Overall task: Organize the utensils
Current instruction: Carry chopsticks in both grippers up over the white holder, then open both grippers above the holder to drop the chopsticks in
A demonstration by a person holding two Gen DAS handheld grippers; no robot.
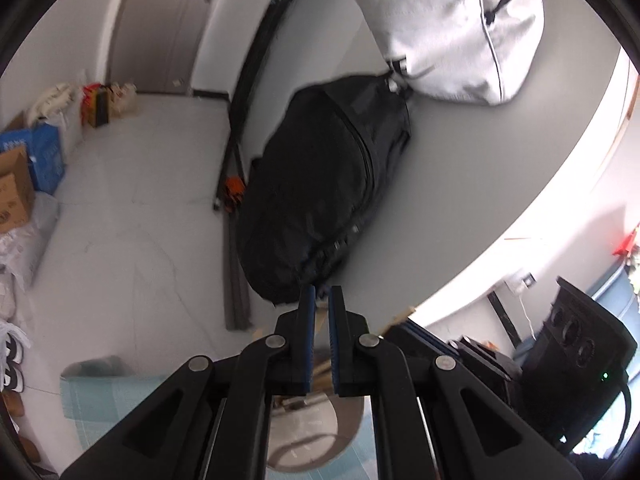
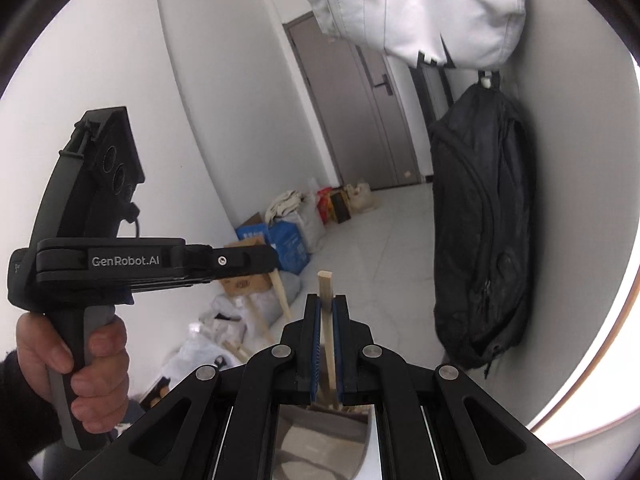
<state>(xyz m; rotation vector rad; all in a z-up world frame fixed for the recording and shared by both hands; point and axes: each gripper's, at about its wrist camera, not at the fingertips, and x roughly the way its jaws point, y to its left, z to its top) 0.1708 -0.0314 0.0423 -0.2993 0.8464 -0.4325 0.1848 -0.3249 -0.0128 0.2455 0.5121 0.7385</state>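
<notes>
Our right claw (image 2: 327,300) is clamping a wooden chopstick (image 2: 325,285), its squared tip sticking up just past the blue pads (image 2: 316,344). To its left, our left claw (image 2: 256,262) is pressing together on a second wooden stick (image 2: 280,294), which is hanging down below it, while a hand (image 2: 76,364) is gripping its handle. Beyond the right claw, a black backpack (image 2: 480,248) is hanging on the wall under a white bag (image 2: 416,8).

My right gripper (image 2: 327,300) is closed on a wooden stick (image 2: 325,284); my left gripper (image 1: 321,292) — jaws nearly together — sits in my left hand (image 2: 76,364).
</notes>
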